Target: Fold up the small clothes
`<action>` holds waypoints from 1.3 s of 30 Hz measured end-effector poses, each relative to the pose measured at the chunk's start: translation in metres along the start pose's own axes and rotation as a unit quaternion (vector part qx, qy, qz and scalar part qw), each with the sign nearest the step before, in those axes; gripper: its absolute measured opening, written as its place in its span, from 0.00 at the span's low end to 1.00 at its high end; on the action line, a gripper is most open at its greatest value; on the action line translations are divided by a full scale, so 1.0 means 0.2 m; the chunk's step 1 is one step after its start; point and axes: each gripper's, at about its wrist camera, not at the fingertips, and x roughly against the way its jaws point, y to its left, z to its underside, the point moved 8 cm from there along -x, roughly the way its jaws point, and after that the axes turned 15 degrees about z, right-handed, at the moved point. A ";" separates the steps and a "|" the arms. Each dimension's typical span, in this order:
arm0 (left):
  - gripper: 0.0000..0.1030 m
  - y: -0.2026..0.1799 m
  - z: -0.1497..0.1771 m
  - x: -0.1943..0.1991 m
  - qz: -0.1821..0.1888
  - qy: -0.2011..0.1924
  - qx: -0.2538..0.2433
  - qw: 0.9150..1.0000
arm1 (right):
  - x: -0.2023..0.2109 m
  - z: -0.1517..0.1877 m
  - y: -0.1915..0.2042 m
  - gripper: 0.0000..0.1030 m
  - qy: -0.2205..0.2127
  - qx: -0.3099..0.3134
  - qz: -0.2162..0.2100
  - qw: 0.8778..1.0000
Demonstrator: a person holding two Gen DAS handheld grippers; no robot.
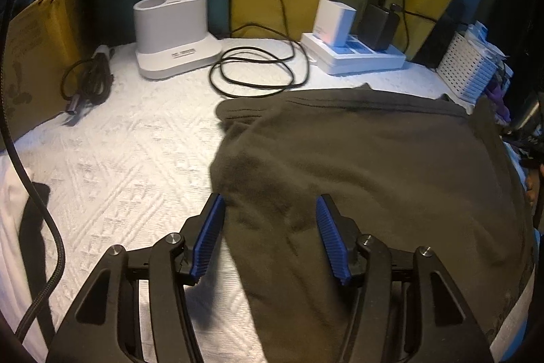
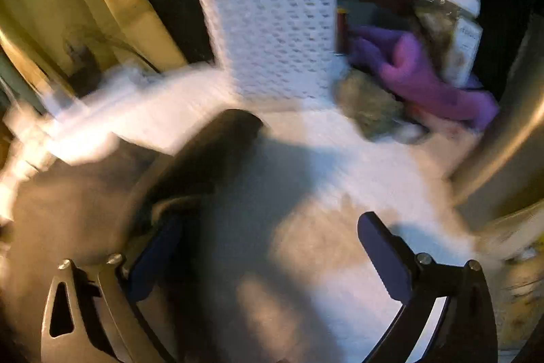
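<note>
A dark olive-grey garment (image 1: 367,165) lies spread on the white textured cloth (image 1: 119,159), filling the right half of the left wrist view. My left gripper (image 1: 270,237) is open, its blue pads either side of the garment's near left edge, holding nothing. In the blurred right wrist view, a dark fold of the garment (image 2: 210,152) lies at the left. My right gripper (image 2: 268,254) is open wide over the white cloth (image 2: 357,165), its left finger next to the garment's edge.
A white lamp base (image 1: 175,36), a coiled black cable (image 1: 251,70), a power strip with chargers (image 1: 357,53) and a white perforated basket (image 1: 465,67) stand at the back. A cardboard box (image 1: 34,56) is on the left. The basket (image 2: 275,39), a purple cloth (image 2: 418,73) and a jar (image 2: 452,26) are ahead of the right gripper.
</note>
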 end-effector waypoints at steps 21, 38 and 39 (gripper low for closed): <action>0.55 -0.01 0.02 0.01 0.010 -0.002 -0.003 1.000 | -0.03 -0.07 0.11 0.42 0.010 -0.030 -0.080 0.996; 0.38 0.02 0.01 0.01 -0.013 -0.009 -0.010 1.000 | -0.05 0.03 -0.14 0.09 -0.011 0.071 0.151 0.986; 0.38 0.02 0.01 0.01 -0.015 -0.008 -0.009 1.000 | -0.04 0.03 -0.16 0.09 -0.006 0.068 0.155 0.986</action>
